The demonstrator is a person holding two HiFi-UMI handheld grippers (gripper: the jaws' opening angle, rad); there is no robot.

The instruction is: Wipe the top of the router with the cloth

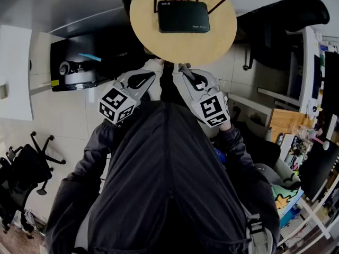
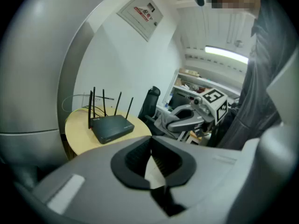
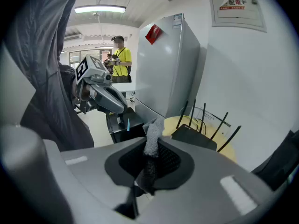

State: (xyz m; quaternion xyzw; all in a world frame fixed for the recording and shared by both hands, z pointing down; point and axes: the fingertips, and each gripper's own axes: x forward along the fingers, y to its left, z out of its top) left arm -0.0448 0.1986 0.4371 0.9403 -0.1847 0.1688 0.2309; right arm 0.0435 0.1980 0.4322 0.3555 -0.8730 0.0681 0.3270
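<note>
A black router (image 1: 184, 16) with several antennas lies on a round wooden table (image 1: 222, 36) at the top of the head view. Both grippers are held close to the person's chest, short of the table's near edge. My right gripper (image 3: 150, 149) is shut on a grey textured cloth (image 3: 152, 136) that sticks up from its jaws, with the router (image 3: 194, 137) ahead to the right. My left gripper (image 2: 150, 149) is shut with nothing in it, and the router (image 2: 110, 127) is ahead to its left. In the head view the left gripper (image 1: 154, 65) and the right gripper (image 1: 183, 69) point toward each other.
A low black cabinet (image 1: 74, 67) with small items stands left of the table. A silver fridge (image 3: 168, 64) rises behind the table. A black office chair (image 1: 280, 15) and cluttered desks (image 1: 307, 126) are at the right. Far off stands a person in yellow (image 3: 121, 59).
</note>
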